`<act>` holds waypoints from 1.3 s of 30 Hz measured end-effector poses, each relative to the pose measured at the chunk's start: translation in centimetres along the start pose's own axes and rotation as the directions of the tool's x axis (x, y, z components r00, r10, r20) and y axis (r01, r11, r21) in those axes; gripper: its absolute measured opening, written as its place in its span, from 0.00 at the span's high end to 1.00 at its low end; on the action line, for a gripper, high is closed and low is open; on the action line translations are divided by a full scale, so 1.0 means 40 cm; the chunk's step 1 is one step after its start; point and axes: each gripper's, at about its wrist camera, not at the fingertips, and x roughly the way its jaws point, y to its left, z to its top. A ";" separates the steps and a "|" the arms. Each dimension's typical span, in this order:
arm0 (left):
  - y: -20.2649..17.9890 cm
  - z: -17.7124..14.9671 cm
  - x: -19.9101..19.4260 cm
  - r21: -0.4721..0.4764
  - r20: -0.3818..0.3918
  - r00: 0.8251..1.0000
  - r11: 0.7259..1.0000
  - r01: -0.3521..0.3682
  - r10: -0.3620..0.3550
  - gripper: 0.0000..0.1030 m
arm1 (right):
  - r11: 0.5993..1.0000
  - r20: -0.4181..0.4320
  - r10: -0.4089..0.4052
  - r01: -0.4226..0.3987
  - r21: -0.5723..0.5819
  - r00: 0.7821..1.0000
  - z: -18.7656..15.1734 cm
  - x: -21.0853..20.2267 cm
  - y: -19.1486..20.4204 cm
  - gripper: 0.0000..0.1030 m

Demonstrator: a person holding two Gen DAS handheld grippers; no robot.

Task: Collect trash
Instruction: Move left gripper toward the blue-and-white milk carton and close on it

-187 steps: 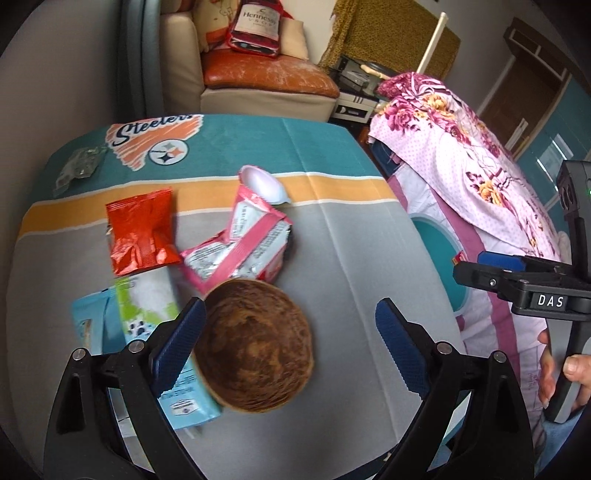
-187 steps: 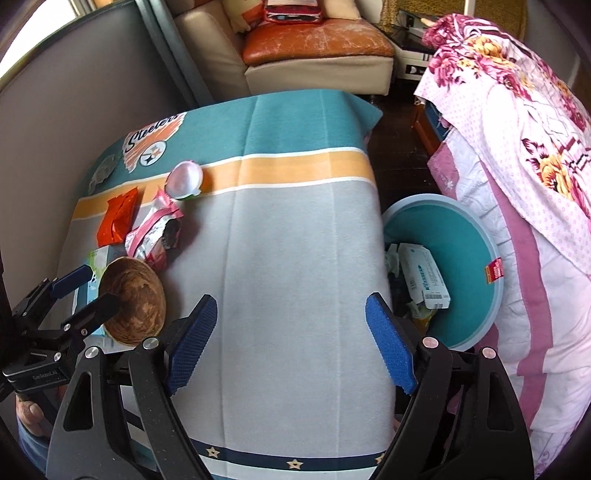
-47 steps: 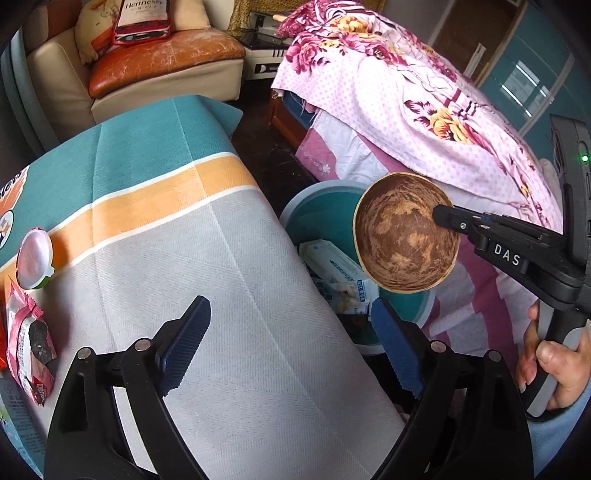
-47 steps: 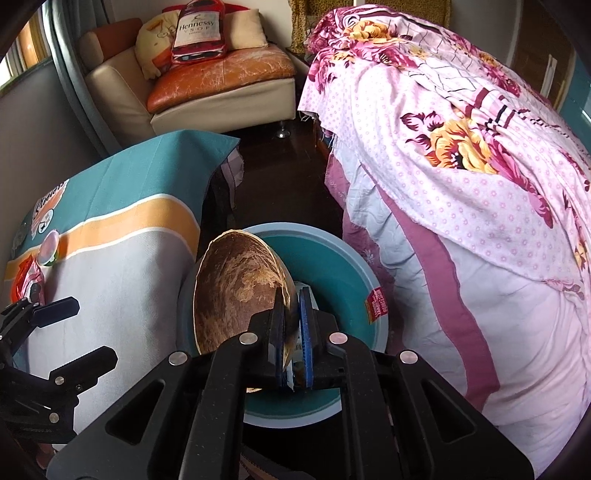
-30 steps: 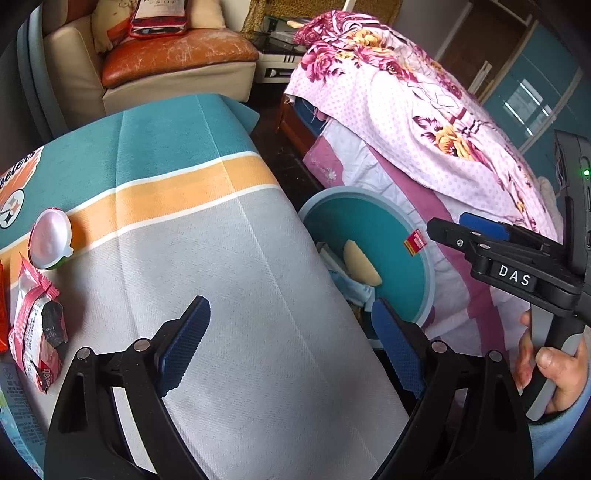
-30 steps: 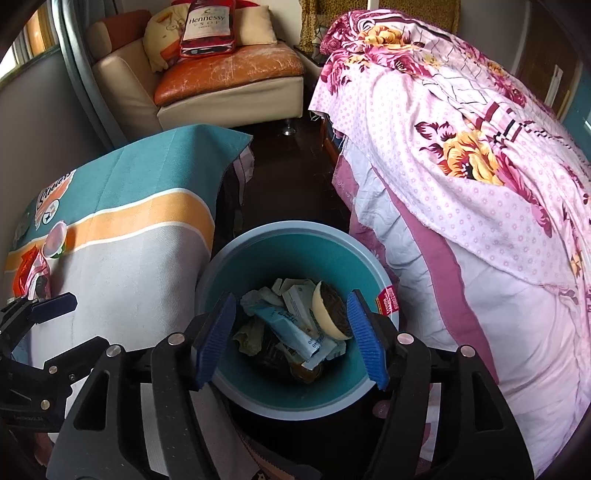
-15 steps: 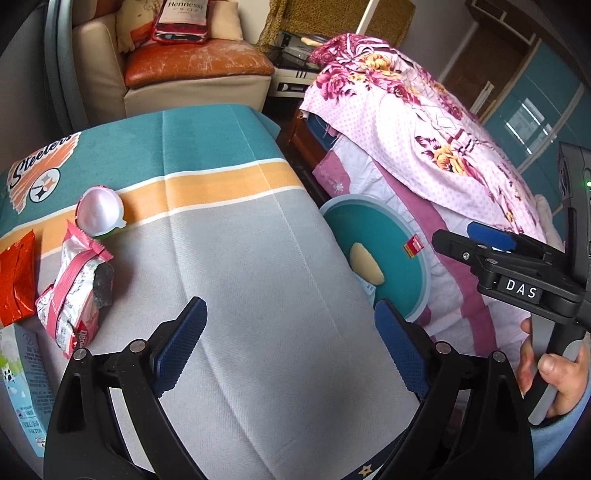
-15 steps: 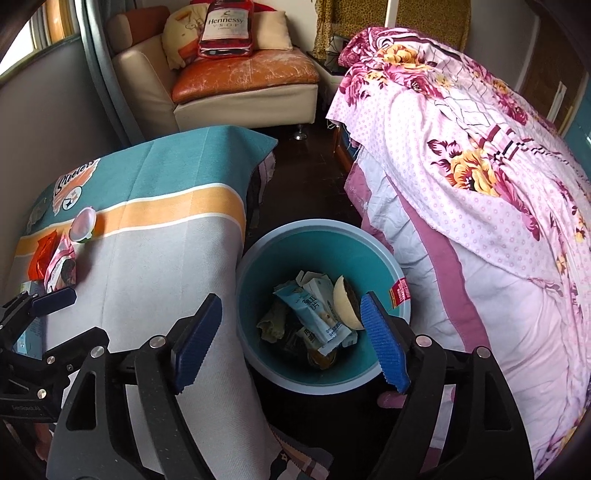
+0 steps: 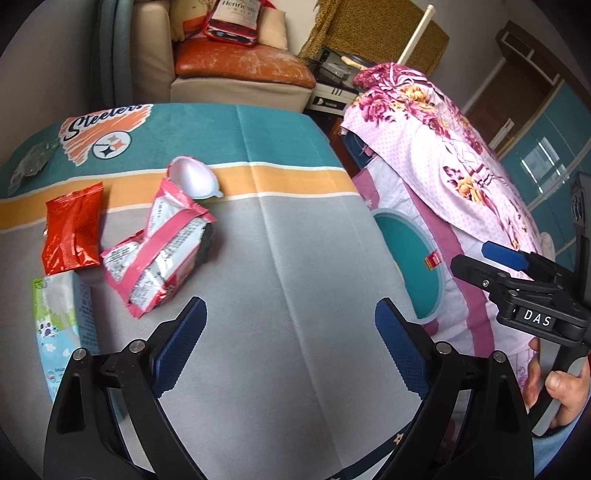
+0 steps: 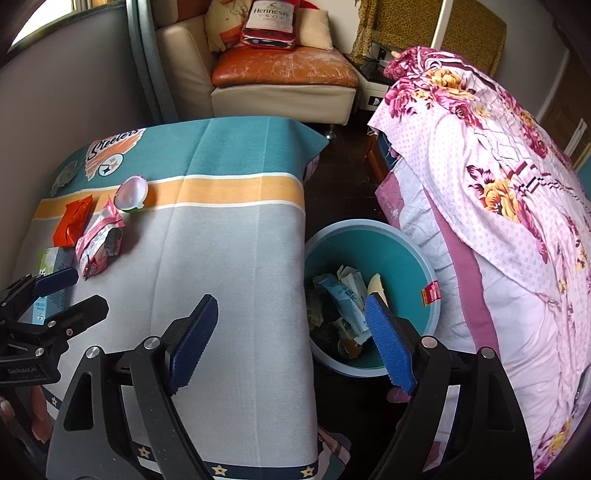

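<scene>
Trash lies on the left of the cloth-covered table (image 9: pixel 303 258): a pink and white wrapper (image 9: pixel 159 254), a red packet (image 9: pixel 72 229), a light blue carton (image 9: pixel 62 325) and a white plastic cup (image 9: pixel 192 177). The same items show in the right wrist view: the wrapper (image 10: pixel 98 240), the packet (image 10: pixel 72 219) and the cup (image 10: pixel 132 192). My left gripper (image 9: pixel 291 347) is open and empty over the grey cloth, right of the wrapper. My right gripper (image 10: pixel 291 339) is open and empty near the table's right edge. The teal bin (image 10: pixel 417 258) on the floor holds cartons and the coconut shell (image 10: pixel 376 286).
A bed with a pink floral cover (image 10: pixel 498 184) stands right of the bin. A sofa seat (image 10: pixel 280 66) with a Hennessy bag (image 10: pixel 271 22) is behind the table. A clear plastic scrap (image 9: pixel 33 166) lies at the table's far left corner.
The right gripper let the coconut shell drop into the bin, opened, and drew back. The left gripper swung left, back toward the trash on the table.
</scene>
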 end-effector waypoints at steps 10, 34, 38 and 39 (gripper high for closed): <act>0.200 -0.046 -0.086 -0.064 0.011 0.990 0.989 -0.136 0.137 0.10 | 0.993 -0.042 0.062 -0.065 -0.097 0.997 0.012 0.025 0.171 0.23; 0.361 -0.110 -0.028 -0.136 -0.090 0.975 0.968 -0.212 0.201 0.37 | 0.976 -0.132 0.077 -0.102 -0.191 0.988 0.027 0.112 0.327 0.19; 0.360 -0.116 -0.038 -0.129 -0.071 0.980 0.972 -0.196 0.188 0.47 | 0.975 -0.140 0.080 -0.107 -0.196 0.987 0.027 0.120 0.339 0.19; 0.361 -0.118 -0.044 -0.127 -0.066 0.982 0.974 -0.186 0.179 0.47 | 0.974 -0.142 0.080 -0.108 -0.199 0.987 0.027 0.122 0.342 0.19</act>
